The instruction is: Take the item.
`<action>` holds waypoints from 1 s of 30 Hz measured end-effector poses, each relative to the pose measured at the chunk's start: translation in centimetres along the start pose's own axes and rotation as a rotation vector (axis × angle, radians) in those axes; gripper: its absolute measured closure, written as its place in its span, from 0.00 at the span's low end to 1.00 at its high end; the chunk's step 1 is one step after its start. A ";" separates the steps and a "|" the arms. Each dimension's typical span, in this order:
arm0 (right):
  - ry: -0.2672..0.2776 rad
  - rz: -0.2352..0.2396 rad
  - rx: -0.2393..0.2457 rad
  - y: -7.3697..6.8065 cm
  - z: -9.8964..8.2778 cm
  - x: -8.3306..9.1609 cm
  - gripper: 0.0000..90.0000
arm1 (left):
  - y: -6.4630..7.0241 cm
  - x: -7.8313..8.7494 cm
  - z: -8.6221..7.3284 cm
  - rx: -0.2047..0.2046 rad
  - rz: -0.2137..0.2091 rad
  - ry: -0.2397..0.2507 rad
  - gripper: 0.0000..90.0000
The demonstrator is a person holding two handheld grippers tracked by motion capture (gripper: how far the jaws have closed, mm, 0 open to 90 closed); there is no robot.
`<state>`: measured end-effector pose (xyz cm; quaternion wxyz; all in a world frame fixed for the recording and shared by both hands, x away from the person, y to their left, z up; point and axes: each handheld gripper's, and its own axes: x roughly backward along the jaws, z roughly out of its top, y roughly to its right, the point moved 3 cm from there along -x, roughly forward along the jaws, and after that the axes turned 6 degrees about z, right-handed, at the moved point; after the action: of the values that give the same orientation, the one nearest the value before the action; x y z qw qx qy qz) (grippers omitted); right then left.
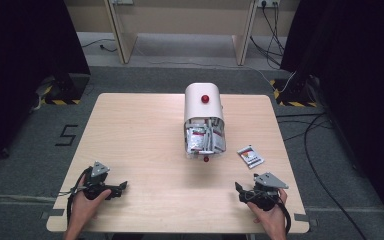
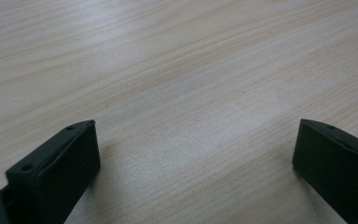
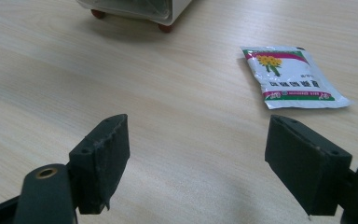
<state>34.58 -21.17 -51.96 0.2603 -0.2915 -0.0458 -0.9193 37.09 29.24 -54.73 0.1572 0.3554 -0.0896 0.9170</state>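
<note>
Resting at the near left of the counter [image 1: 145, 125]: the left tool [image 1: 122, 186], held in a hand [image 1: 86, 202], jaws released and pointing right. Showing in the left gripper view: two black jaws spread wide over bare pale wood grain, nothing between them.

Standing at the middle, toward the far edge: a white dispenser box [image 1: 203, 102] with a rounded top and a red knob [image 1: 205, 99], its clear near part packed with upright sachets [image 1: 203, 137], too small in the high view for reading. Appearing in the right gripper view: just the box's lower edge [image 3: 135, 9] and two small red feet at the top of the frame.

Lying flat at the right, near the box but apart from it: a single sachet [image 1: 250, 156]. Showing far more plainly in the right gripper view: that sachet [image 3: 293, 77], white with yellow flowers, a magenta and green band, and a line of characters too blurred for reading.

Sitting at the near right: the right tool [image 1: 238, 191], held in a hand [image 1: 270, 215], jaws released and gripping nothing, well short of the sachet.
</note>
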 end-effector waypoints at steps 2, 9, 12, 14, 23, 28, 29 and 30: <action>0.000 -0.001 0.000 0.0 -0.1 0.0 0.25 | 0.0 0.0 0.0 0.000 0.000 0.000 0.00; -0.003 0.010 -0.008 -0.2 -0.6 0.1 0.24 | 0.0 0.0 0.0 0.000 0.000 0.000 0.00; -0.007 0.019 -0.005 -0.3 -0.8 0.1 0.19 | 0.0 0.0 0.0 0.000 0.000 0.000 0.00; -0.006 0.018 -0.005 -0.3 -1.0 0.2 0.18 | 0.0 0.0 0.0 0.000 0.000 0.000 0.00; -0.015 0.024 -0.004 -0.5 -1.7 0.8 0.18 | 0.0 0.0 0.0 0.000 0.000 0.000 0.00; -0.021 0.025 0.000 -0.6 -2.1 1.0 0.18 | 0.0 0.0 0.0 0.000 0.000 0.000 0.00; -0.021 0.021 0.003 -0.6 -2.1 1.1 0.18 | 0.0 0.0 0.0 0.000 0.000 0.000 0.00; -0.025 0.020 0.001 -0.6 -2.2 1.2 0.18 | 0.0 0.0 0.0 0.000 0.000 0.000 0.00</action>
<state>32.30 -21.67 -53.12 0.2691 -0.3035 -0.0466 -0.9128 37.09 29.24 -54.73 0.1572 0.3554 -0.0894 0.9171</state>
